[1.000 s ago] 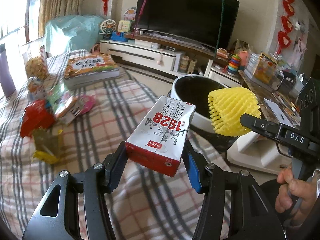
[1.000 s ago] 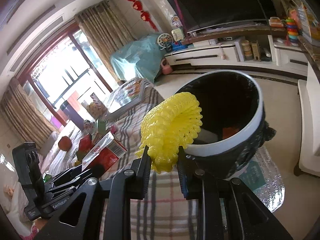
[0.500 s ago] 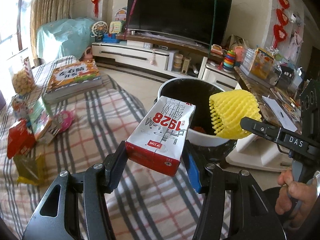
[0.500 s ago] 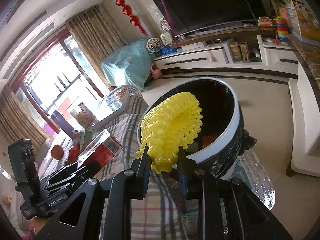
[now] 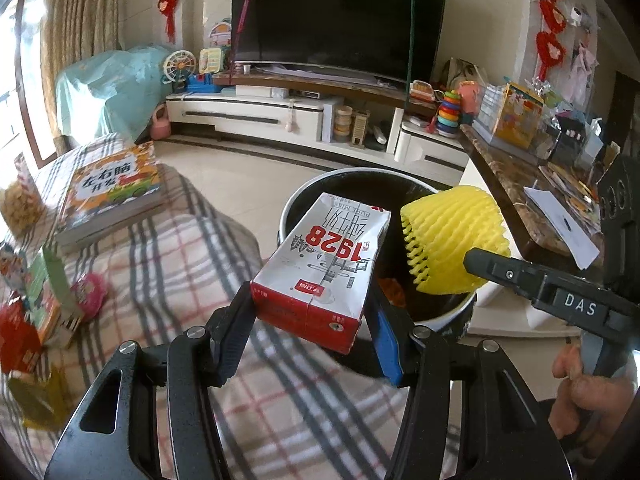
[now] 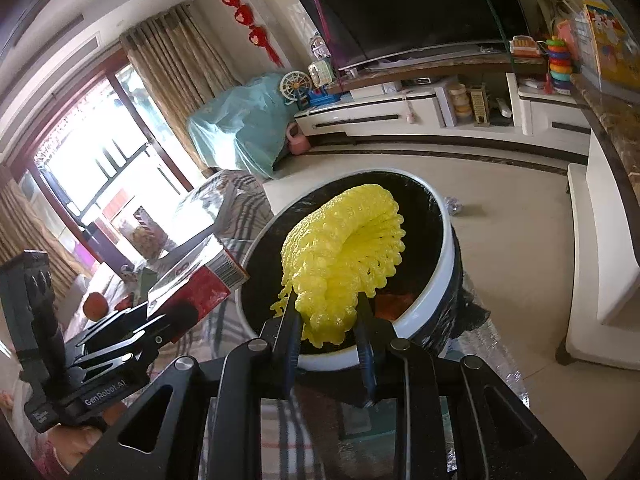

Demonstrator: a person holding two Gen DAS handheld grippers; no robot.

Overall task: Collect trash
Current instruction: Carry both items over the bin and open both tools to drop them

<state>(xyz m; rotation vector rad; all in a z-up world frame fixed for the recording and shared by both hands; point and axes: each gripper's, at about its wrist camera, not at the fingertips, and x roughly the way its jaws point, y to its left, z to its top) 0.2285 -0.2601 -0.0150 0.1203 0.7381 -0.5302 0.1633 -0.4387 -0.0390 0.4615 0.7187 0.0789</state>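
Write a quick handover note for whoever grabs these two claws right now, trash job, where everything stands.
Left claw: shut on the milk carton, held in front of the bin, its far end over the rim.
Right claw: shut on the yellow foam fruit net, held above the bin opening.
Trash bin: on the floor beside the checked tablecloth, black liner, something orange already inside.
Done: both pieces picked up and brought to the bin.
Left: release both into it, then go back for the wrappers lying on the cloth at the left. The book does not look like trash.
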